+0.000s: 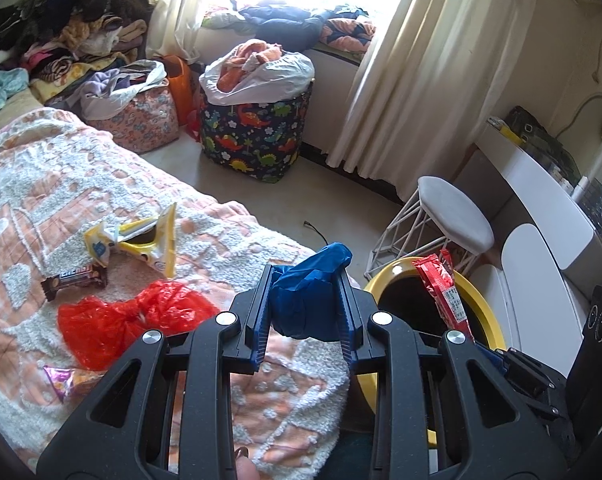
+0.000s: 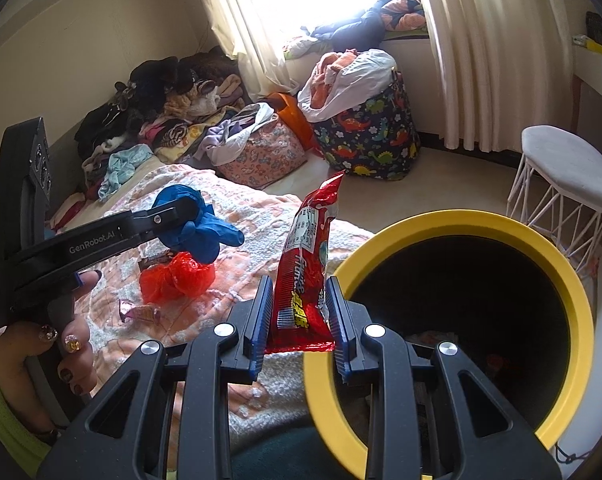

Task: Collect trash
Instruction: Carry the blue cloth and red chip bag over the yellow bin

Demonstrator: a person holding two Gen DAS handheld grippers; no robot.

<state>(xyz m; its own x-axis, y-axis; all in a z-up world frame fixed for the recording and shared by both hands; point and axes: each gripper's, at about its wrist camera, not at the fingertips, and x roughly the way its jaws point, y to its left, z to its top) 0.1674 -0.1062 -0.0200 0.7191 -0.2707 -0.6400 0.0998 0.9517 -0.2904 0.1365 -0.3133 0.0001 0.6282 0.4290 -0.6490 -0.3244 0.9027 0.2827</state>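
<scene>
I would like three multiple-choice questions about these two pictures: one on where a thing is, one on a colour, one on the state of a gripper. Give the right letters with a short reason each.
1. Where does the red plastic bag lie?
A. on the bed cover
B. inside the bin
C. on the stool

2. What colour is the rim of the bin?
A. green
B. yellow
C. white

3. What is the right gripper doing?
A. it is open and empty
B. it is shut on a red snack wrapper
C. it is shut on a blue bag

Answers: 1 A, the bag rests on the pink and white bed cover, near a brown chocolate bar wrapper. 2 B, the rim around the dark opening is yellow. 3 B, the red snack wrapper stands upright between its fingers; the blue bag is in the left gripper.
</scene>
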